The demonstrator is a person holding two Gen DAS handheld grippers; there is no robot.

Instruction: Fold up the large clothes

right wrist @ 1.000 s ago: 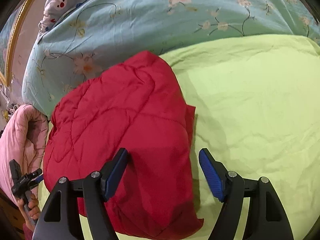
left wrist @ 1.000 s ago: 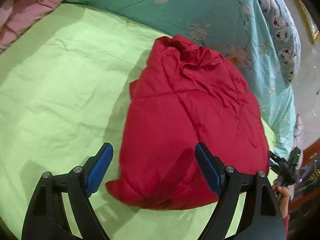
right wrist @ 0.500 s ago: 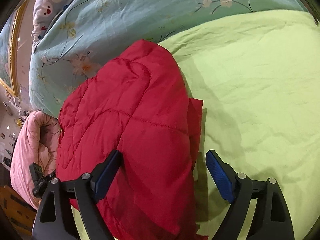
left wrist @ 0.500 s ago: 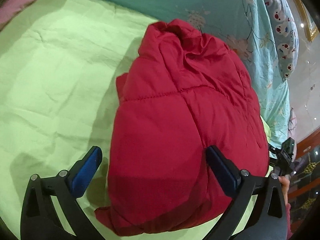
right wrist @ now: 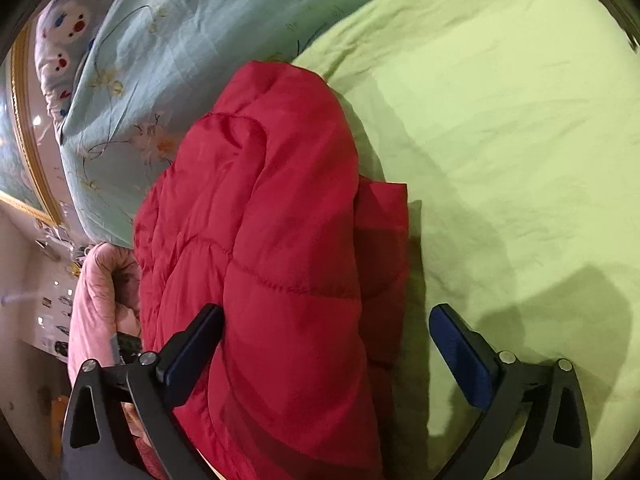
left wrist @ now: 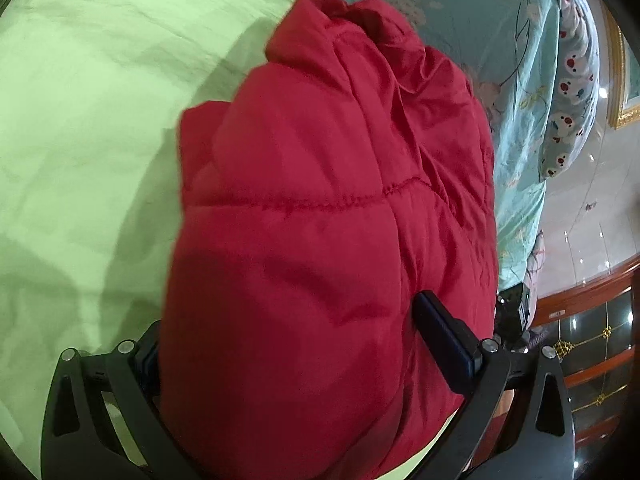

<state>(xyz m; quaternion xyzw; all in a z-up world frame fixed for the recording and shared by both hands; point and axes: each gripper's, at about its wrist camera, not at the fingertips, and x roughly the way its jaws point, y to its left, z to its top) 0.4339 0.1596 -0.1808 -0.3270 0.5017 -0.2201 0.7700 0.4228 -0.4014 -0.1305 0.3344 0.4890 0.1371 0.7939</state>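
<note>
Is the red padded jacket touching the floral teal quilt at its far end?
Touching. In the right wrist view the red padded jacket's far end lies against the floral teal quilt, with no green sheet showing between them.

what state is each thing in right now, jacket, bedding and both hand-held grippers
red jacket: folded into a puffy bundle, lying on the sheet
green sheet: spread, lightly wrinkled
left hand-held gripper: wide open, straddling the jacket
right hand-held gripper: jaws opening, jacket edge between them
floral quilt: heaped behind the jacket

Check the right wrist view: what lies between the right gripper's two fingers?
In the right wrist view, the red jacket edge and bare green sheet lie between the opening right gripper fingers.
</note>
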